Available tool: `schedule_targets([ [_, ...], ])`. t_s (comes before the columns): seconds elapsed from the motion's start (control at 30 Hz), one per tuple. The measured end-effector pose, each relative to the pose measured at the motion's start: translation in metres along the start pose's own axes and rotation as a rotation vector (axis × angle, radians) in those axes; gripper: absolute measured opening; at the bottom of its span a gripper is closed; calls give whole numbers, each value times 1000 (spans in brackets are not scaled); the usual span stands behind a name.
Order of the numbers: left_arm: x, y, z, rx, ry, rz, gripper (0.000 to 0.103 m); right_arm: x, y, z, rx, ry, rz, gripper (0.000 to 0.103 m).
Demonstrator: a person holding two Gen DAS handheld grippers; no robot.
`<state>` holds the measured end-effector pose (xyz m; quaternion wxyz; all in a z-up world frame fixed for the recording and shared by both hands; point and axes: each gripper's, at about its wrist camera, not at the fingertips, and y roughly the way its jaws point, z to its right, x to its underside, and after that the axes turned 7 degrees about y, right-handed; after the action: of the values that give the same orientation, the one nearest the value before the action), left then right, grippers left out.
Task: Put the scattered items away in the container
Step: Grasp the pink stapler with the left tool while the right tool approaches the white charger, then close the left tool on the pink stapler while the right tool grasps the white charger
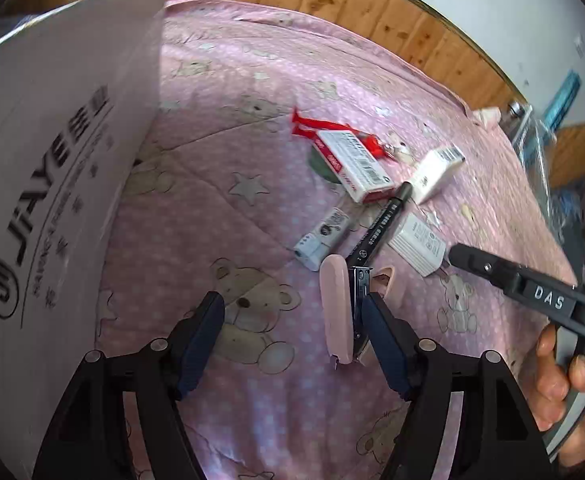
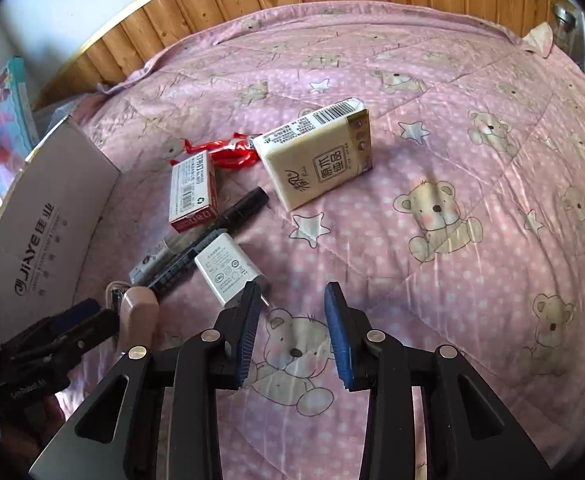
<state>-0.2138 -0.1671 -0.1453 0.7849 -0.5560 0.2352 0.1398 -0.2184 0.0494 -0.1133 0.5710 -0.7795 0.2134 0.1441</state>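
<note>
A pink quilt (image 2: 452,128) printed with teddy bears fills both views. In the left wrist view, the left gripper (image 1: 292,308) sits at the lower centre with its jaws wide apart, holding nothing; a pink stapler (image 1: 336,312) lies on the quilt against the inner face of its right finger. The cardboard box (image 1: 60,168) stands at the left edge. Above the stapler lie a black marker (image 1: 376,228), a white charger (image 1: 420,244), a small white tube (image 1: 324,236), a red-and-white staple box (image 1: 356,164), a red ribbon (image 1: 316,124) and a tissue pack (image 1: 436,172). In the right wrist view, the right gripper (image 2: 292,332) is open and empty at the lower centre, its left fingertip just beside the charger (image 2: 228,272). The tissue pack (image 2: 320,156) lies at centre.
</note>
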Motion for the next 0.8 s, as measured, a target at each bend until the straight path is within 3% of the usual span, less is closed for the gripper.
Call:
schedule_targets([
  [0.13, 4, -6, 9, -42, 21, 19, 72, 1, -8, -5, -48, -31, 42, 36],
  [0.23, 2, -6, 13, -181, 58, 40, 75, 0, -1, -10, -70, -56, 43, 36],
  [0.37, 10, -13, 2, -253, -5, 27, 74, 0, 7, -15, -104, -89, 25, 38],
  [0.43, 17, -23, 2, -246, -9, 55, 74, 1, 8, -21, -107, -125, 37, 47],
  [0.6, 20, -43, 16, -127, -23, 165, 80, 0, 23, -26, -89, -171, 32, 47],
  [0.63, 17, -38, 22, -108, -9, 156, 80, 0, 28, -24, -82, -168, 10, 39],
  [0.7, 11, -20, 29, -106, 11, 107, 80, 1, 28, -16, -75, -127, -15, 34],
  [0.73, 9, -10, 30, -132, 21, 82, 78, 2, 25, -13, -67, -116, -31, 34],
  [0.8, 10, -1, 25, -196, 22, 30, 49, 7, 14, -5, -68, -98, -44, 34],
])
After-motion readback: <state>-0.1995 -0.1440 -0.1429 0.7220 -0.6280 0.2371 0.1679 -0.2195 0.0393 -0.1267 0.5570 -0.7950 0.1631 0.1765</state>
